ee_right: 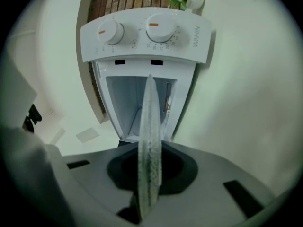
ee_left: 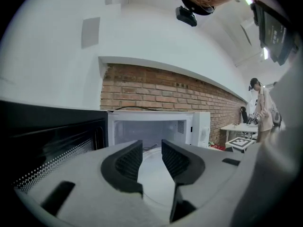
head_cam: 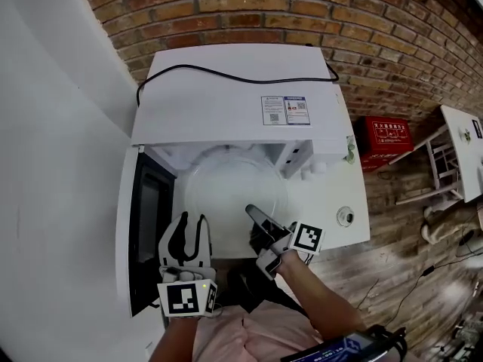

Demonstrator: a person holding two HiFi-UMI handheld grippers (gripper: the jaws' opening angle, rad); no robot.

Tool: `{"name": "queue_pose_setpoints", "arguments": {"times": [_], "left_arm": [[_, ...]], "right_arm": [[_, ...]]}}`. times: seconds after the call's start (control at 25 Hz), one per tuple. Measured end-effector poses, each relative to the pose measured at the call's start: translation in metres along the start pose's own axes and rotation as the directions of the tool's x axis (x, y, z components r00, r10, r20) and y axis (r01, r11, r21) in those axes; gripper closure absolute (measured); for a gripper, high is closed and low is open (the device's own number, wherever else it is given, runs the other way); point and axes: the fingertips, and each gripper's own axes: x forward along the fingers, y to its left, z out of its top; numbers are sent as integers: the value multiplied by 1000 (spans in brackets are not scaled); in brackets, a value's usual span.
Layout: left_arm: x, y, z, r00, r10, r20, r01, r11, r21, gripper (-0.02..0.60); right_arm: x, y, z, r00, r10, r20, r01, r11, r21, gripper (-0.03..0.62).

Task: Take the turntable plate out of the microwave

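The white microwave (head_cam: pixel 241 104) stands with its door (head_cam: pixel 147 225) swung open to the left. The clear glass turntable plate (head_cam: pixel 226 187) lies level, partly out of the cavity mouth. My right gripper (head_cam: pixel 255 213) is shut on the plate's near right rim. In the right gripper view the plate (ee_right: pixel 150 141) runs edge-on between the jaws of the right gripper (ee_right: pixel 150 174). My left gripper (head_cam: pixel 190 225) is open at the plate's near left edge, beside the door. In the left gripper view the left gripper (ee_left: pixel 151 157) shows a gap, with the plate (ee_left: pixel 154 183) seen through it.
The microwave sits on a white table (head_cam: pixel 355 228) against a brick wall. Its two knobs (ee_right: pixel 111 32) are on the right panel, and a black cord (head_cam: pixel 226 74) lies on top. A red box (head_cam: pixel 385 138) and another table (head_cam: pixel 464 145) stand at the right. A person (ee_left: pixel 260 110) stands far off.
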Motion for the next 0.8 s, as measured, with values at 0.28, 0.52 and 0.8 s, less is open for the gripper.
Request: {"name": "queue_pose_setpoints", "arguments": {"times": [0.28, 0.52, 0.8], "left_arm": [[-20, -7, -9, 999, -44, -13, 44, 999, -6, 448], [-25, -14, -21, 997, -67, -30, 66, 998, -10, 448], [-23, -18, -29, 996, -80, -42, 80, 997, -8, 448]], "right_arm": [[-31, -11, -24, 999, -38, 22, 38, 999, 7, 565], [-53, -22, -32, 998, -49, 30, 48, 999, 11, 565], [-66, -36, -31, 996, -82, 38, 82, 997, 17, 565]]}}
